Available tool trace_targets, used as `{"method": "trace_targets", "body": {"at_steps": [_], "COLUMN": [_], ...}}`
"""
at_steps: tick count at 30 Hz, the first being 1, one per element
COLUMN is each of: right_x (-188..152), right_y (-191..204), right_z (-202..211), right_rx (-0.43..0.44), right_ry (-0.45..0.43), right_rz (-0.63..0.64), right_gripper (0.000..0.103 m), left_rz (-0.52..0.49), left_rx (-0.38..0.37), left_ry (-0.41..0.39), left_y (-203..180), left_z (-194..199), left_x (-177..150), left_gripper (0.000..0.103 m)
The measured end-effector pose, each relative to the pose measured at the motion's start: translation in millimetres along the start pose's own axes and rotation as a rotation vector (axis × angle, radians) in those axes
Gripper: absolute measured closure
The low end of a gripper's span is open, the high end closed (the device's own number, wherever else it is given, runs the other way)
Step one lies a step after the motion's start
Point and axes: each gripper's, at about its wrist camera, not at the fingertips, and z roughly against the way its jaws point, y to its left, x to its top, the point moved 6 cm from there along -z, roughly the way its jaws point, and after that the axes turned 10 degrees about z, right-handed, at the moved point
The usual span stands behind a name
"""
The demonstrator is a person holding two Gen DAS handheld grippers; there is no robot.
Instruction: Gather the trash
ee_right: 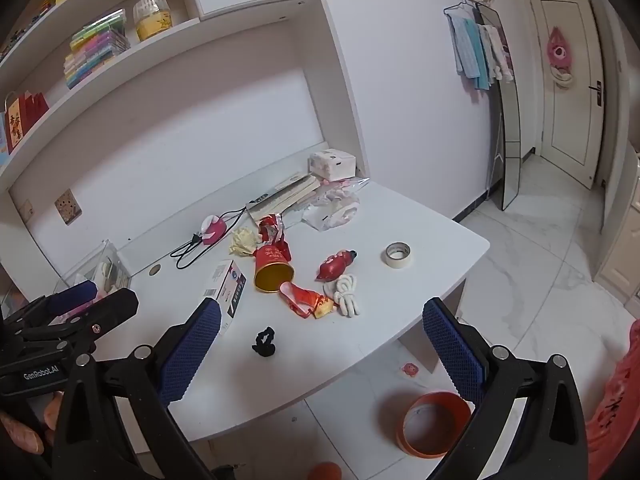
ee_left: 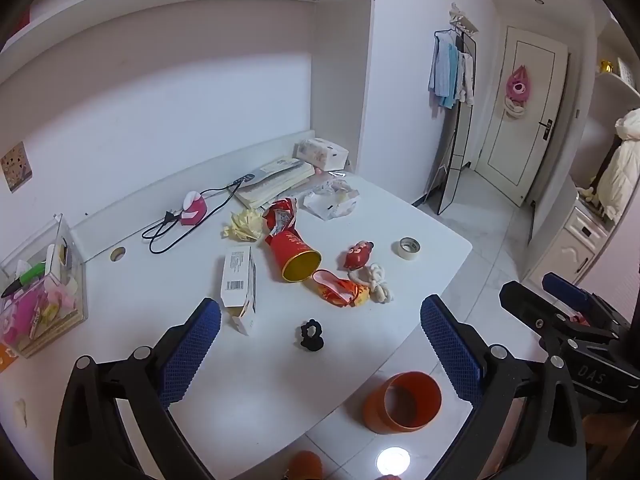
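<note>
Both your grippers hang wide and empty over the white desk (ee_left: 280, 380): left gripper (ee_left: 320, 344), right gripper (ee_right: 322, 344). The trash, a red cup (ee_left: 295, 255) and crumpled wrappers (ee_left: 338, 290), lies mid-desk; the orange bin (ee_left: 402, 402), apparently empty, stands on the floor beside it.

The table (ee_left: 120, 360) is plain white. The cup (ee_left: 294, 255) is red outside, gold inside. The wrapper (ee_left: 338, 290) is red and orange, the tape roll (ee_left: 409, 247) cream, the scrunchie (ee_left: 310, 334) black, the bin (ee_left: 402, 402) orange. The floor (ee_right: 540, 280) is white marbled tile. Both grippers' pads (ee_left: 192, 354) are blue with a fine grid texture.
</note>
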Motion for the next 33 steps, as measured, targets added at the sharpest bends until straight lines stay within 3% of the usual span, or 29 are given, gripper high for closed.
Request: {"method": "trace_targets", "body": {"at_steps": [33], "right_x": [-1], "right_y": [-1], "right_z": [-2], "right_rx": [0.003], "right_ry": [0.004], "right_rz": [-0.009], "right_gripper": [0.005], "left_rz": [-0.007], "left_rx": [0.006], "left_ry": [0.014], "left_y": [3], "left_z": [-8], "left_x": [-12], "left_gripper": [0.005]}}
